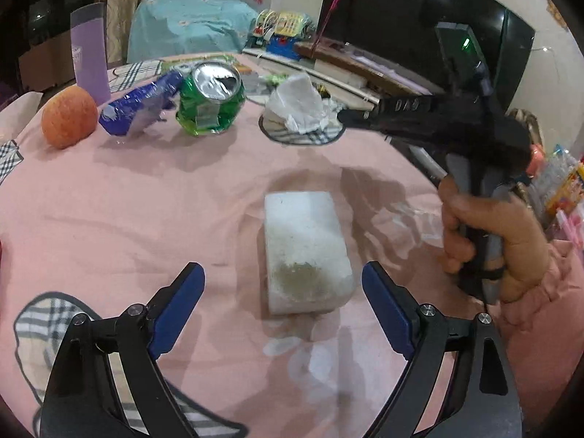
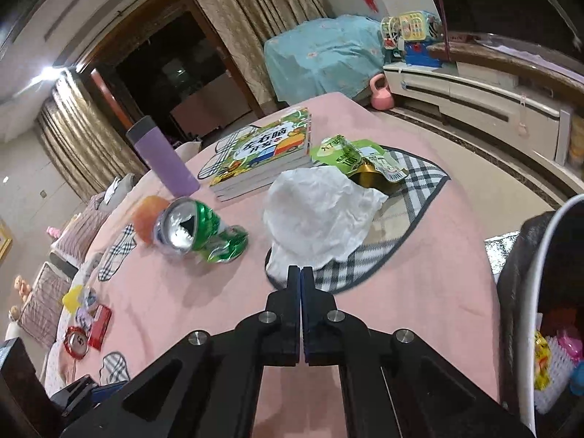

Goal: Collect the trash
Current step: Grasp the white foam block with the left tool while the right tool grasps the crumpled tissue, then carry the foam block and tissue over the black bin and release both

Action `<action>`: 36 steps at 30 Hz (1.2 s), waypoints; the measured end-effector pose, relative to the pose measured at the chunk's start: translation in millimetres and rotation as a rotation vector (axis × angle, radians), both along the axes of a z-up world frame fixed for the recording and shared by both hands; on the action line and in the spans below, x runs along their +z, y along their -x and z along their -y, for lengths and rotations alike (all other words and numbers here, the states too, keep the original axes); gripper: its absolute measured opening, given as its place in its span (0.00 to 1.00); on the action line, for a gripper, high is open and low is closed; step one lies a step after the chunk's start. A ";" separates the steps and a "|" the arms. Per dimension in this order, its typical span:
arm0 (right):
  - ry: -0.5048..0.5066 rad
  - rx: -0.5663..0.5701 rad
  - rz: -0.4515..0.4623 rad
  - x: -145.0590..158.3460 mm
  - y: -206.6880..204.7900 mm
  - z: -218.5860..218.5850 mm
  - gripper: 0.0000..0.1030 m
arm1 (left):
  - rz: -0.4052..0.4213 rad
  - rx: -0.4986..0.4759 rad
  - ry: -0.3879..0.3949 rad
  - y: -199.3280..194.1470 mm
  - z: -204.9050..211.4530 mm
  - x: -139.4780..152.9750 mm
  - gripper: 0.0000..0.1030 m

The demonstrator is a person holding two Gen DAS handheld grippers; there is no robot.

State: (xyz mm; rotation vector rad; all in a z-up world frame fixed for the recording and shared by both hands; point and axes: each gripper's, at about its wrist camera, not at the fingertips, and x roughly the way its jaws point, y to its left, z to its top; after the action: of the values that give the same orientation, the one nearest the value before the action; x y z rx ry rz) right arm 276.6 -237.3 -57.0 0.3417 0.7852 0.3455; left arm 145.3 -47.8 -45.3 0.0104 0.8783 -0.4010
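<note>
glossy metal can (image 1: 211,104), matt, seemingly foam block (image 1: 306,252).

The green pouch (image 2: 350,157) by the books shows a white "100". The top book (image 2: 262,149) carries large Chinese characters, "左右脑". Other print is too blurred.

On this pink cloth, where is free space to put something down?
Bare pink tablecloth lies between the white foam block and the crushed green can. The far edge is crowded: can, blue wrapper, orange fruit, crumpled white tissue.
</note>
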 end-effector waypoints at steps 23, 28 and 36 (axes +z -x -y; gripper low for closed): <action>-0.070 -0.026 -0.101 -27.7 -76.0 -12.6 0.21 | 0.108 0.140 0.077 -22.9 -27.9 18.4 0.44; -0.044 -0.005 -0.083 -23.6 -65.7 -16.5 0.03 | 0.099 0.194 0.107 -29.5 -46.0 17.8 0.44; -0.020 0.065 -0.004 -2.0 -22.9 -19.2 0.03 | 0.084 0.213 0.153 -35.5 -59.4 12.8 0.44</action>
State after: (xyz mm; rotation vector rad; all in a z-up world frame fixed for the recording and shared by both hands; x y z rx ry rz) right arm 299.5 -218.1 -59.0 0.3362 0.7988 0.4143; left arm 180.7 11.6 -32.5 -0.2042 0.7555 -0.2647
